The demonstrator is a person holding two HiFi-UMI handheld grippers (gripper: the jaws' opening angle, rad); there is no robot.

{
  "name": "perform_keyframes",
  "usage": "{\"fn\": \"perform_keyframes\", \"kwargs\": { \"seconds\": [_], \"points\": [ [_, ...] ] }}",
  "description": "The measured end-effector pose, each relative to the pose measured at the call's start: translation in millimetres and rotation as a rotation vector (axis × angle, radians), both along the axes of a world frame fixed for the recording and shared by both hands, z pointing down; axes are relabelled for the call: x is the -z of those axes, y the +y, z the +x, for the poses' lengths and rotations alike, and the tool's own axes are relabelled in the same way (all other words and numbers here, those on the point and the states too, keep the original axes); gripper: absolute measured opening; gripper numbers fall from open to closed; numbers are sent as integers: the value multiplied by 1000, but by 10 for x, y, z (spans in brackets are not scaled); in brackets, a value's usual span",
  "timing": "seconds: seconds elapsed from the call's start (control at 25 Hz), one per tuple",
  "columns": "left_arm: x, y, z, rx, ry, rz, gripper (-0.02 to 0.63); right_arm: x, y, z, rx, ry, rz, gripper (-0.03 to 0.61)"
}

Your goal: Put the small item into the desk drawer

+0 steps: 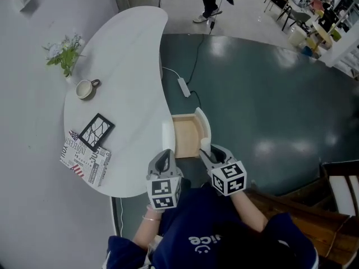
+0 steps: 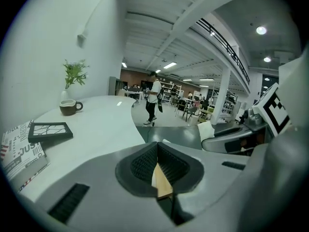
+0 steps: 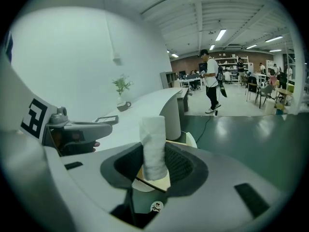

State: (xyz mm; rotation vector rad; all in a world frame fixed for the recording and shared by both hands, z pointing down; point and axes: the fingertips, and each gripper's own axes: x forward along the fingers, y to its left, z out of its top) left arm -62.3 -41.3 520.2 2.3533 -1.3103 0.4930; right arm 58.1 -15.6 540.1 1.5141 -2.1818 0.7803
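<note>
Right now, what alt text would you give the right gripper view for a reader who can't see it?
The right gripper has its fingers shut on a white rolled item, held upright over the open wooden drawer. Beyond, a white desk carries a mug and plant.

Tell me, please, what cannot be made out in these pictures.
Drawer: rear hidden under the desk top, head view.
White roll: lower end hidden between pads of the right gripper, right gripper view.
Newspaper: text too small in head view, cut off by the edge in left gripper view.
</note>
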Motion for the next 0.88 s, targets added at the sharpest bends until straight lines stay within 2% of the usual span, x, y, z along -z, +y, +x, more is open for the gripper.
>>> {"fn": "perform_keyframes", "kwargs": {
  "seconds": [0.16,0.36,0.88],
  "points": [
    [-75,-63,-68,-40,-1,-14,5,-75,-107,-101,-11,13,-19,146],
    [-38,-88,-128,-37,17,-22,5,-133,-111,-163,-18,19,-50,146],
    [8,-291,-304,67,3,-27,5,-289,-392,-115,32,34,-104,146]
  ]
}}
